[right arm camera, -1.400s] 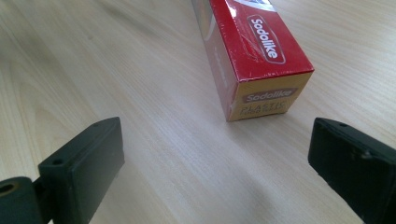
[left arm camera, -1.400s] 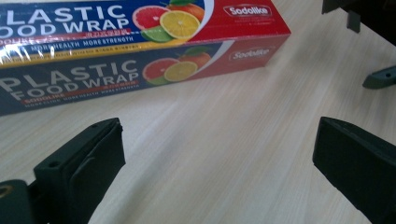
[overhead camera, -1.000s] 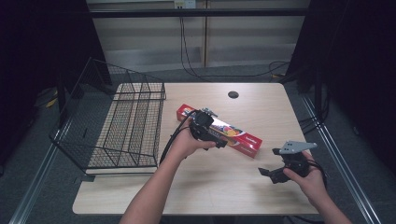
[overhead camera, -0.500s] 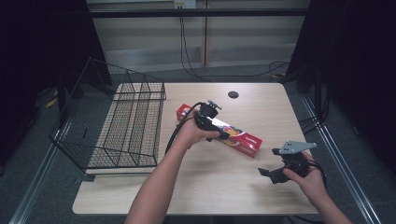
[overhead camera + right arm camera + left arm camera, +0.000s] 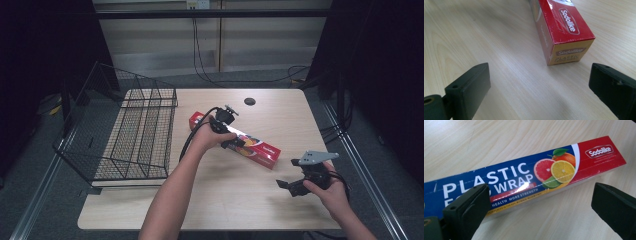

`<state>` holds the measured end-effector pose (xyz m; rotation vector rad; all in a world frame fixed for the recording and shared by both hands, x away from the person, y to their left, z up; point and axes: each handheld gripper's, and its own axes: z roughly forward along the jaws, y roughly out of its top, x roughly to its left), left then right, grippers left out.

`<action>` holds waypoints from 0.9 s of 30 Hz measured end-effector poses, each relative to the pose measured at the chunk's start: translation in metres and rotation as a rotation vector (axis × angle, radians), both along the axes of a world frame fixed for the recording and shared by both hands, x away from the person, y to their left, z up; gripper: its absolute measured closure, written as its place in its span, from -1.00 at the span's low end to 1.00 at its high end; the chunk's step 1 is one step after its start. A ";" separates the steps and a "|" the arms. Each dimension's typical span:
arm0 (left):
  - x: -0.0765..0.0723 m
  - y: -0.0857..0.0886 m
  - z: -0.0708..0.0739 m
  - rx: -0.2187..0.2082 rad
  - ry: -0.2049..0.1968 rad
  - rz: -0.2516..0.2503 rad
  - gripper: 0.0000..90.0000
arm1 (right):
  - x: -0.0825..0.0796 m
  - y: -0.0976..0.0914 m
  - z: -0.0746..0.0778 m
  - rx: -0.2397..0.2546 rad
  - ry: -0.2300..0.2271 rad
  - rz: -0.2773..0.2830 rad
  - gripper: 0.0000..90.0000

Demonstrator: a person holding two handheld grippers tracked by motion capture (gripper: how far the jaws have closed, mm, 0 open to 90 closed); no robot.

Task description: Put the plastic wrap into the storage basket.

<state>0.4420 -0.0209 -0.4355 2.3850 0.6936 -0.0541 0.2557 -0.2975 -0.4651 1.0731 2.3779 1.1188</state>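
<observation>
With jaws spread wide over the plastic wrap box (image 5: 529, 180), left gripper (image 5: 235, 137) poised above its middle, box flat on table (image 5: 210, 200), wire basket (image 5: 130, 135) just beside to the left. Right gripper (image 5: 295, 186) parted too, near the box's red end, nothing between. Brand lettering legible in gripper views, unreadable from high view.

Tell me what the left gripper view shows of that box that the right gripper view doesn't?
The left gripper view shows the plastic wrap box along its long blue face, with the words PLASTIC WRAP and the citrus fruit picture. The right gripper view shows the box's yellow end flap and red top from the end. Both show the red Sodolike logo, the wooden table, and a pair of black jaws standing wide apart, so the left hand-held gripper and the right hand-held gripper are open.
</observation>
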 end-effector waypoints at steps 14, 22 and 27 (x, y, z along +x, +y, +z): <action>0.013 -0.009 -0.003 0.045 -0.019 -0.023 -0.94 | 0.000 -0.001 0.000 -0.001 -0.001 -0.002 -0.92; 0.018 -0.013 -0.008 0.018 -0.028 -0.032 -0.94 | 0.001 -0.001 0.000 0.002 0.009 -0.005 -0.92; 0.021 -0.013 -0.009 0.016 -0.041 -0.030 -0.94 | 0.001 0.000 -0.001 -0.009 0.005 0.000 -0.92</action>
